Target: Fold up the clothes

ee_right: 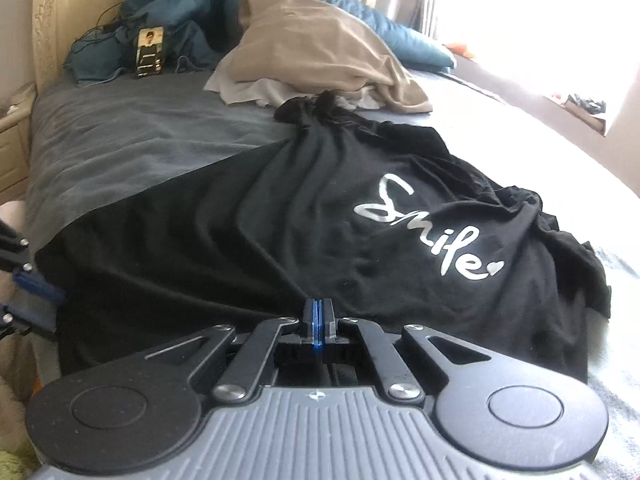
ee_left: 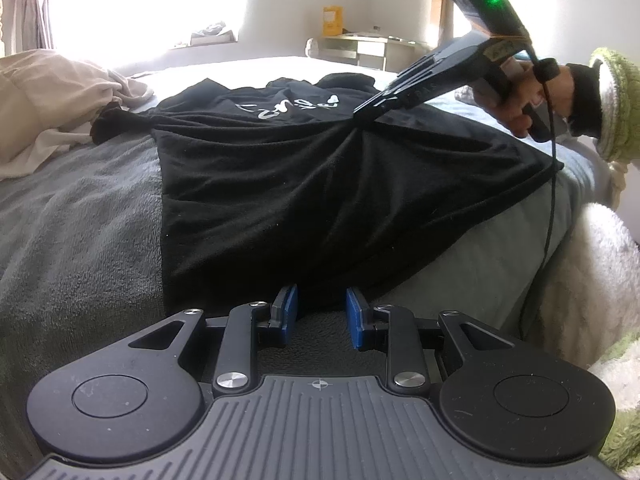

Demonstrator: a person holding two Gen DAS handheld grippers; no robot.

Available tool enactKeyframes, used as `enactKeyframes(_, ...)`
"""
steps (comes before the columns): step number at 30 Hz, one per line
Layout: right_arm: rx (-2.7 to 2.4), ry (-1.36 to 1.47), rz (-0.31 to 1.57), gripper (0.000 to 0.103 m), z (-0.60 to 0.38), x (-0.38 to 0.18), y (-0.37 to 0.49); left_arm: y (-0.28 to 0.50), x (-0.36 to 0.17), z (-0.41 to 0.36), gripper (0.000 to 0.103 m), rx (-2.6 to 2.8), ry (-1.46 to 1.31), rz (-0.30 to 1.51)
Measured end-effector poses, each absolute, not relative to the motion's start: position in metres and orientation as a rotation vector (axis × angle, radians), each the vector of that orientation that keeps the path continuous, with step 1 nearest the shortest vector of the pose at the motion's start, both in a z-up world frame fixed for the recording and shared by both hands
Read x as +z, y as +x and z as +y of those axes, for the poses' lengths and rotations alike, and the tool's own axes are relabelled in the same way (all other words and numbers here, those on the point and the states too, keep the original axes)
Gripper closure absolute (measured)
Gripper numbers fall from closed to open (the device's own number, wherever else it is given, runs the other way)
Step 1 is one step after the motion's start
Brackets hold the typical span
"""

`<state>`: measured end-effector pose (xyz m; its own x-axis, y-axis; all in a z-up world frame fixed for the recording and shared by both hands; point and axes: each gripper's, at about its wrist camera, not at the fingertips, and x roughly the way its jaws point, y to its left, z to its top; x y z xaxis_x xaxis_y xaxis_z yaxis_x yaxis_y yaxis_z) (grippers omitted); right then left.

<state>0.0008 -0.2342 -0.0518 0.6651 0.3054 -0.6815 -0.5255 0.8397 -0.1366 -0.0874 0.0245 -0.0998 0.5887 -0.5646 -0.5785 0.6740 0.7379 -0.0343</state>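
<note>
Black tee (ee_right: 320, 220), "Smile" print, rumpled on bed (ee_right: 120, 140); right tongs (ee_right: 318, 316) pinch its cloth; left tongs (ee_left: 322, 312) narrowly apart at hem.

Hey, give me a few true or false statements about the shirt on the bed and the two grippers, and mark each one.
1. The black shirt carries the word "Smile". True.
2. The right gripper stands wide open above the shirt. False: its jaws are shut, pinching shirt fabric.
3. The left gripper is clamped tight on the shirt. False: its pads stand apart at the shirt's near edge.
4. A beige cloth lies beyond the shirt on the bed. True.
</note>
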Motion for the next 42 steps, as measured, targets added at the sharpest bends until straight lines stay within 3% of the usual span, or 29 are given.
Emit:
enactKeyframes(12,0.425,-0.263,0.701,0.102,-0.241,-0.073,0.013,-0.088,-0.100,0.024,0.076,-0.735,0.214,0.600)
enactKeyframes(15,0.436,-0.125,0.683,0.087,-0.270,-0.054,0.006,-0.088,-0.099,0.023,0.076,-0.734,0.224,0.602)
enactKeyframes(17,0.389,-0.076,0.640,0.066,-0.295,-0.036,-0.005,-0.088,-0.099,0.022,0.076,-0.733,0.230,0.603)
enactKeyframes(24,0.132,0.008,0.688,0.062,-0.373,-0.022,-0.006,-0.087,-0.098,0.020,0.076,-0.724,0.239,0.609)
enactKeyframes(33,0.169,0.121,0.855,0.066,-0.360,-0.059,0.027,-0.087,-0.097,0.017,0.076,-0.711,0.253,0.617)
enactKeyframes(35,0.142,0.089,0.870,0.088,-0.355,-0.067,0.030,-0.087,-0.097,0.017,0.076,-0.714,0.254,0.616)
enactKeyframes(37,0.138,0.118,0.842,0.101,-0.357,-0.062,0.026,-0.087,-0.097,0.018,0.076,-0.718,0.254,0.616)
enactKeyframes(42,0.106,0.126,0.795,0.102,-0.359,-0.051,0.024,-0.087,-0.098,0.019,0.076,-0.725,0.255,0.615)
